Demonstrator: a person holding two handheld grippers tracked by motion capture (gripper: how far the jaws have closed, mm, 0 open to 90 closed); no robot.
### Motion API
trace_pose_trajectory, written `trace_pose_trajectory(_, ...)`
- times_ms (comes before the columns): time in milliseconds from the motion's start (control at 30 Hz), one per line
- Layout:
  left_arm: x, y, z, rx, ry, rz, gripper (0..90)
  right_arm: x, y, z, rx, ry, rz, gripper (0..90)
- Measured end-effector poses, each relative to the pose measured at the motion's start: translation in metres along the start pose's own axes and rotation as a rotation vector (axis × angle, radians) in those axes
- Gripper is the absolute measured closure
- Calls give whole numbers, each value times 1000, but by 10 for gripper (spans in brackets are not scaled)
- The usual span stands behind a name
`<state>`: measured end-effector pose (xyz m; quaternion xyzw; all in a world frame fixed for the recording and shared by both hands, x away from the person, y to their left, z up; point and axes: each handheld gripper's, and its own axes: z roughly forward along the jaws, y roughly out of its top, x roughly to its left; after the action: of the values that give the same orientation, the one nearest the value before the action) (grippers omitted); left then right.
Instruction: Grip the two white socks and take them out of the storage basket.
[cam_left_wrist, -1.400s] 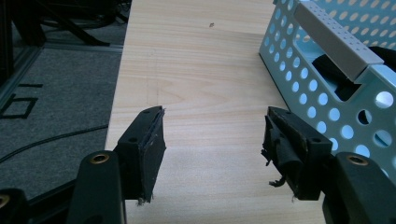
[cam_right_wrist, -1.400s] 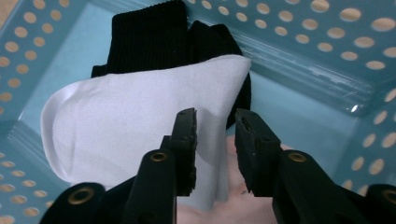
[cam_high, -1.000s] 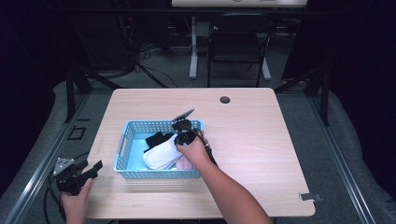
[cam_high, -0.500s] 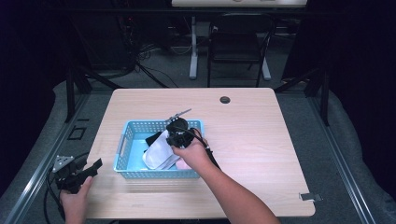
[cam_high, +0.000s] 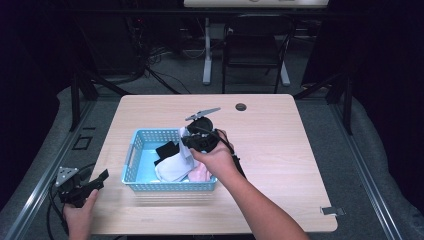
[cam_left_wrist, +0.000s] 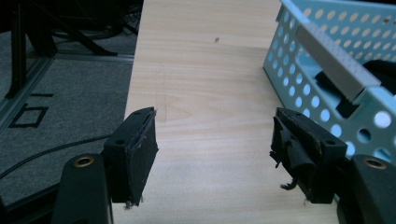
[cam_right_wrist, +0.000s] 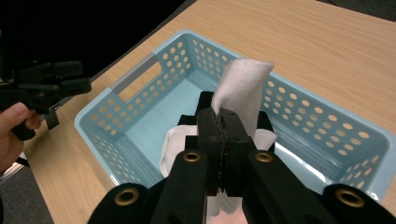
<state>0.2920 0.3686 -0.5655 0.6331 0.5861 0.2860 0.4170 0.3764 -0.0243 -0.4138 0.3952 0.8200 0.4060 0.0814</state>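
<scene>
A light blue perforated basket (cam_high: 134, 150) (cam_right_wrist: 140, 93) (cam_left_wrist: 327, 60) sits on the wooden table, holding white, black and pink cloth pieces. My right gripper (cam_high: 192, 140) (cam_right_wrist: 222, 122) hovers over the basket's right half, shut on a white cloth (cam_right_wrist: 243, 88) (cam_high: 176, 162) whose end stands up past the jaws. A black cloth (cam_high: 165, 149) lies under it and a pink one (cam_high: 201, 172) by the near wall. My left gripper (cam_high: 95, 180) (cam_left_wrist: 212, 149) is open near the table's front left corner, jaws wide apart with nothing between them, left of the basket.
A dark round grommet (cam_high: 241, 107) is set in the table near its far edge. Bare wood (cam_high: 280, 150) spreads right of the basket. Beyond the table stand a desk leg and a dark chair (cam_high: 255, 50) on grey carpet.
My right gripper has shifted slightly left and nearer over the basket, lifting the white cloth with it. The left gripper has stayed by the front left corner.
</scene>
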Motion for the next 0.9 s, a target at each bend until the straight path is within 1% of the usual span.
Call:
trace_pose_trajectory(67,1,-2,2,9,-4,6,311,-3,1,-6,-7,-2,6,889)
trace_pose_trajectory(133,2,-4,3,-1,-6,8,306,-6,1,-14,-25,3,17,889)
trace_pose_trajectory(200,3,-4,4,0,-9,17,301,-9,0,-26,-43,9,26,890)
trace_pose_trajectory(233,3,-4,4,0,-9,17,300,-10,-1,-32,-54,13,19,889)
trace_pose_trajectory(267,3,-5,5,0,-8,21,300,-10,-1,-32,-54,13,19,889)
trace_pose_trajectory(300,4,-6,5,3,-6,20,295,-13,-4,-46,-82,17,22,889)
trace_pose_trajectory(333,5,-7,7,7,-8,13,292,-15,-5,-53,-94,20,24,889)
trace_pose_trajectory(400,6,-8,7,10,-8,12,292,-18,-8,-65,-104,15,22,889)
trace_pose_trajectory(433,7,-8,8,9,-9,9,290,-21,-11,-74,-111,5,20,889)
trace_pose_trajectory(467,8,-8,8,11,-10,9,289,-23,-13,-79,-117,1,21,889)
trace_pose_trajectory(633,8,-9,9,14,-12,7,286,-38,-28,-118,-170,-44,45,889)
trace_pose_trajectory(767,6,-9,8,9,-14,10,285,-48,-40,-140,-187,-91,63,889)
trace_pose_trajectory(900,5,-8,9,9,-14,18,284,-55,-50,-149,-182,-126,79,889)
